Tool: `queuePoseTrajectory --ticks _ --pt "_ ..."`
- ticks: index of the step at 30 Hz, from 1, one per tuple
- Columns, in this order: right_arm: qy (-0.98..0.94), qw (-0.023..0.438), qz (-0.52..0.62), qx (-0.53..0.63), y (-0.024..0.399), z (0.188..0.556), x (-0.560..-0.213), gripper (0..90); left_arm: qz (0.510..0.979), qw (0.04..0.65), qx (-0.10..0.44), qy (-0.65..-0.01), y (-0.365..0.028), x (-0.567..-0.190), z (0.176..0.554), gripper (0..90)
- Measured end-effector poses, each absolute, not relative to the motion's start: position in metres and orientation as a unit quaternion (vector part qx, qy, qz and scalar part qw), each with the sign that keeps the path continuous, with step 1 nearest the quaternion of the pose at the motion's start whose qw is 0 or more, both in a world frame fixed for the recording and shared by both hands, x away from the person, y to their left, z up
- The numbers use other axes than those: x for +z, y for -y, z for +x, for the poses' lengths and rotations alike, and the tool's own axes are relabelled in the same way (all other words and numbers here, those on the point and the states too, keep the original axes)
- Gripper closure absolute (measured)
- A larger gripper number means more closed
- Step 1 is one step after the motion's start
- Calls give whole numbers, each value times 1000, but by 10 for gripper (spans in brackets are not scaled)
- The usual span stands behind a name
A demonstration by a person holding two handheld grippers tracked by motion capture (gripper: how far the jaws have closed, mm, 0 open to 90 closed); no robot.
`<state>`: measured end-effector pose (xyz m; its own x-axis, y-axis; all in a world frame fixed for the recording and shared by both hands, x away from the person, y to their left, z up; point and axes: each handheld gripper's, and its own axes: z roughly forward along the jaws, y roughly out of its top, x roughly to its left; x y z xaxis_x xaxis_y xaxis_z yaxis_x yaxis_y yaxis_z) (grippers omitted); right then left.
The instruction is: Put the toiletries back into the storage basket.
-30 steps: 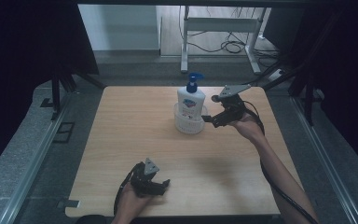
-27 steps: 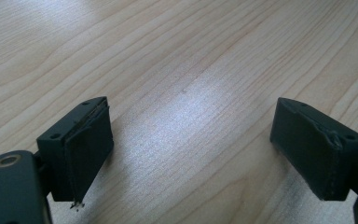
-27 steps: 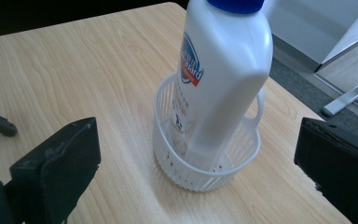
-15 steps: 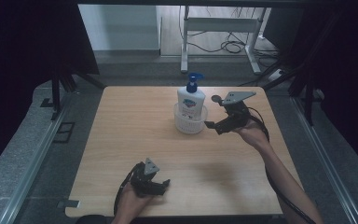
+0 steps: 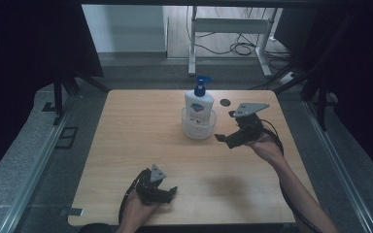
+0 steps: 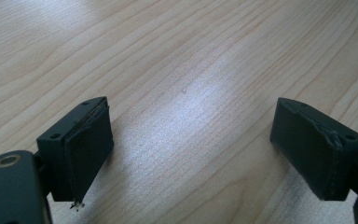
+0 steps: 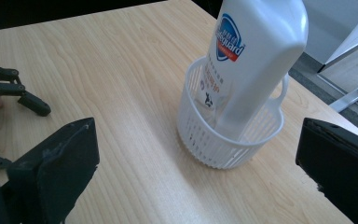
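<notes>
A white soap bottle (image 5: 198, 106) with a blue pump stands tilted inside a small white slatted basket (image 5: 197, 130) at the table's far middle; both show close in the right gripper view, the bottle (image 7: 254, 56) leaning in the basket (image 7: 223, 144). My right gripper (image 5: 229, 140) hovers open just right of the basket, jaws wide with nothing between them (image 7: 196, 163). My left gripper (image 5: 167, 193) rests open near the front edge, over bare wood (image 6: 191, 140).
The light wooden table (image 5: 141, 131) has a dark round hole (image 5: 225, 102) behind the basket. Metal frame rails run along both sides. The left gripper (image 7: 14, 91) appears far off in the right gripper view.
My right gripper has drawn back from the bottle toward the right and front, leaving the bottle in the basket. The left gripper has stayed put.
</notes>
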<state>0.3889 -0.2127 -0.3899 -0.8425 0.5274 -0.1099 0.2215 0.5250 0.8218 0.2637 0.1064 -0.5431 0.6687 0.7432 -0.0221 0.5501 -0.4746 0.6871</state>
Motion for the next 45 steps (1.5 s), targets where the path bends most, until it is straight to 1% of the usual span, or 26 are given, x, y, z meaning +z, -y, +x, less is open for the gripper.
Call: queuePoseTrajectory --ticks 15,29,37,45 --pt "-857 177 221 431 225 363 -399 0 845 344 140 -384 -106 -543 264 124" --pt "-860 189 218 420 239 336 -412 0 845 344 140 -384 -106 -543 264 124" --pt "-864 197 222 406 246 325 -432 1 845 344 141 -384 -106 -543 264 124" --pt "-865 187 232 404 250 316 -455 1 846 343 140 -382 -106 -543 264 124"
